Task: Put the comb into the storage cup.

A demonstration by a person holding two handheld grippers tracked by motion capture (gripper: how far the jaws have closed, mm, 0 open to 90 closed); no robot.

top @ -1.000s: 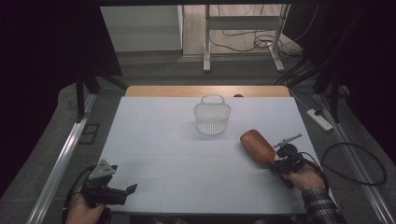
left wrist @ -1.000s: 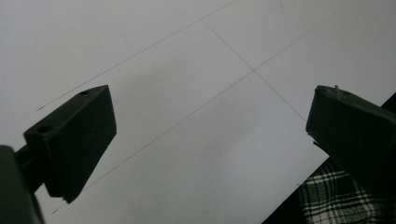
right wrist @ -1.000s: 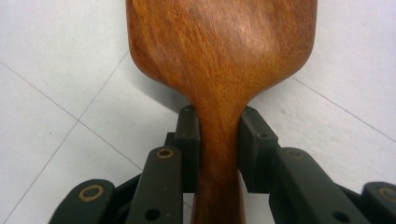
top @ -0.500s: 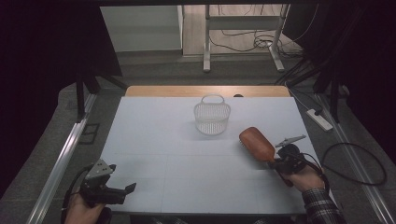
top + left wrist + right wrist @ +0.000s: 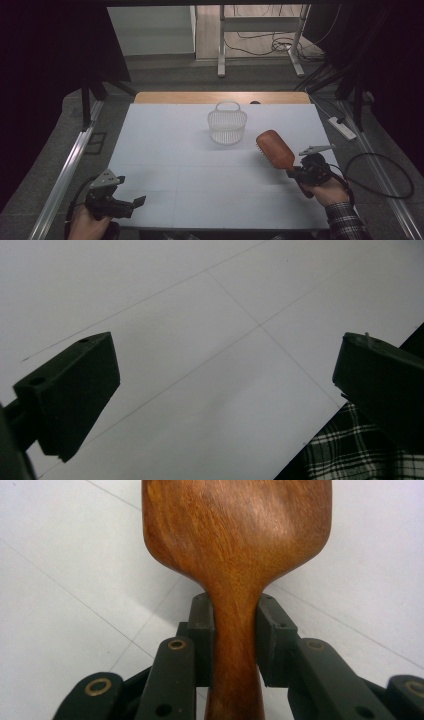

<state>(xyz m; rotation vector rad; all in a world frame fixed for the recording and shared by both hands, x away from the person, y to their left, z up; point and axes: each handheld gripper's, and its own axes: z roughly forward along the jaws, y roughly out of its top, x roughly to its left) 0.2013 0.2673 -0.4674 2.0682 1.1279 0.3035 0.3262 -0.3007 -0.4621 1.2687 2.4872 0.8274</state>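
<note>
One item, the hairbrush (image 5: 275, 149), I hold clamped in the right gripper (image 5: 300, 173); basket (image 5: 227, 126) empty, placing remains; left gripper (image 5: 131, 204) wide open.

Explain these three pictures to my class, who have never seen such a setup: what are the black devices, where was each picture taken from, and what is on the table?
A person holds hand-operated tongs in each hand. The high view looks down on a white table. On it stands a small white wire basket. The right tongs are clamped on the handle of a wooden hairbrush, lifted and pointing toward the basket. The right gripper view looks along those tongs at the brush's back. The left tongs sit open near the table's front edge; the left gripper view shows bare table between the jaws.
</note>
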